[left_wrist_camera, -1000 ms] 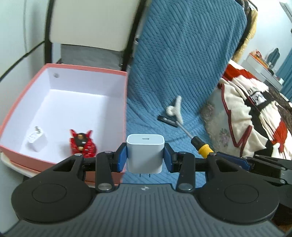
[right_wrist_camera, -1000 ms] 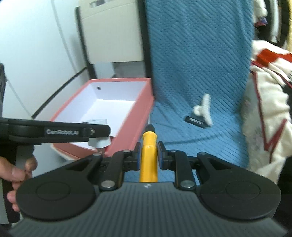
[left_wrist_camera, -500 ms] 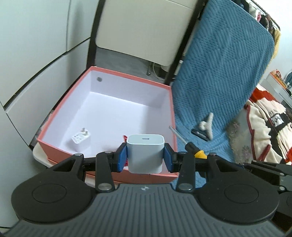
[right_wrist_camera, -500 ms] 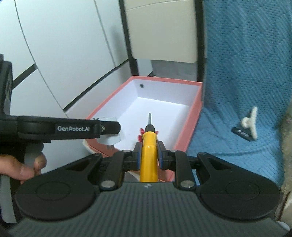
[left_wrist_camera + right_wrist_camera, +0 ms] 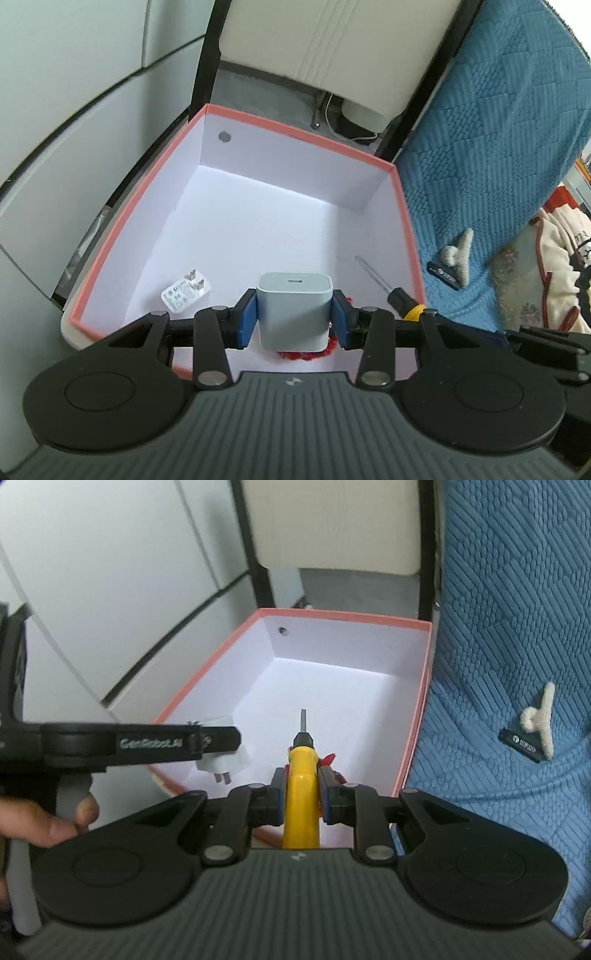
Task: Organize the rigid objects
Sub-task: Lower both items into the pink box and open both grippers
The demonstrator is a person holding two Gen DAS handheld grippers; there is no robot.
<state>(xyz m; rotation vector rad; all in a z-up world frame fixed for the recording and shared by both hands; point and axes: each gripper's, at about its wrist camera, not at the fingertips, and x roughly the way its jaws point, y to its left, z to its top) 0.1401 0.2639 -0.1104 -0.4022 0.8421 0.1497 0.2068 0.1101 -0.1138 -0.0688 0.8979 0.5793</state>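
The left gripper [image 5: 294, 314] fingers clamp a white charger [image 5: 294, 310]; the right gripper [image 5: 301, 799] fingers pinch a yellow screwdriver [image 5: 301, 779]. Both hang over the pink box [image 5: 400, 206], above a red toy [image 5: 306, 352]. Dropping either could strike the toy or the plug [image 5: 185, 294] lying left of them.

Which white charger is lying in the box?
The small charger lying prongs-up on the box floor. The other charger is held in the left jaws.

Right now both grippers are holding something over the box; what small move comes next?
Probably lower the left gripper slightly and open it: its white charger hangs over the pink box floor, near the other charger. The right gripper holds the screwdriver clear.
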